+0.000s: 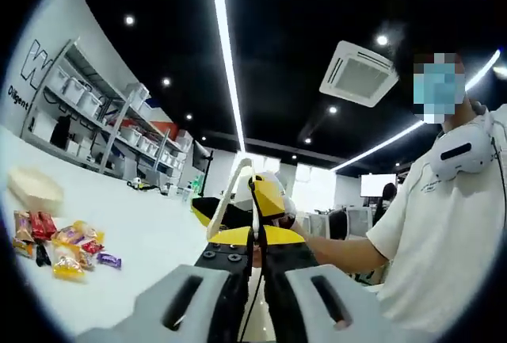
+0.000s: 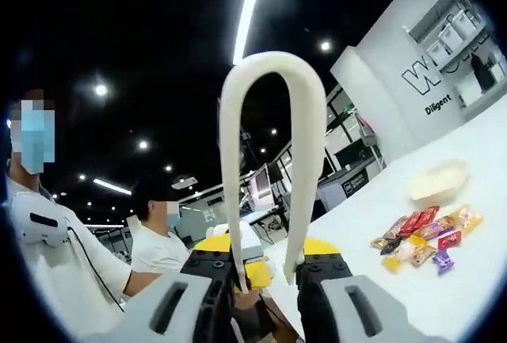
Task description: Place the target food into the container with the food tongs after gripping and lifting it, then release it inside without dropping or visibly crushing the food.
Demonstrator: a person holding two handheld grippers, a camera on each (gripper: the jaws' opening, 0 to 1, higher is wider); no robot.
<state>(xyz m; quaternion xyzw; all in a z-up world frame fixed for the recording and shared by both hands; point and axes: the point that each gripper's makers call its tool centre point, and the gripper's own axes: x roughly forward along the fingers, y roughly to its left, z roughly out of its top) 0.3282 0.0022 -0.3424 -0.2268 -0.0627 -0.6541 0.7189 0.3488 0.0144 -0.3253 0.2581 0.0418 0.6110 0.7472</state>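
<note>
1. Small wrapped snacks (image 2: 420, 236) in red, yellow, orange and purple wrappers, heaped loosely on the white table (image 2: 475, 295); well to the right of the right tongs (image 2: 267, 268) and beyond them, untouched.
2. Same heap in the left gripper view (image 1: 63, 244), far off to the left of the left tongs (image 1: 253, 257), apart from both tools.
3. Pale shallow container (image 2: 438, 181) just past the heap, farther from the right tongs than the snacks; contents too small to make out.
4. White food tongs (image 2: 269, 161), a smooth U-shaped band, standing bend-up with both leg ends down between the jaws of the right tongs.
5. Right tongs clamped on the two legs of the white food tongs, legs pressed partly toward each other yet apart.
6. Left tongs drawn nearly together, just a thin slit between the black tips, raised off the table and aimed at the yellow-and-black body of the right tongs.
7. Behind the right tongs in the left gripper view, a person in a white shirt (image 1: 444, 240) with a pale headset round the neck.
8. Farther out, shelving with white bins (image 1: 95, 113) beyond the table, under a dark ceiling with strip lights.
</note>
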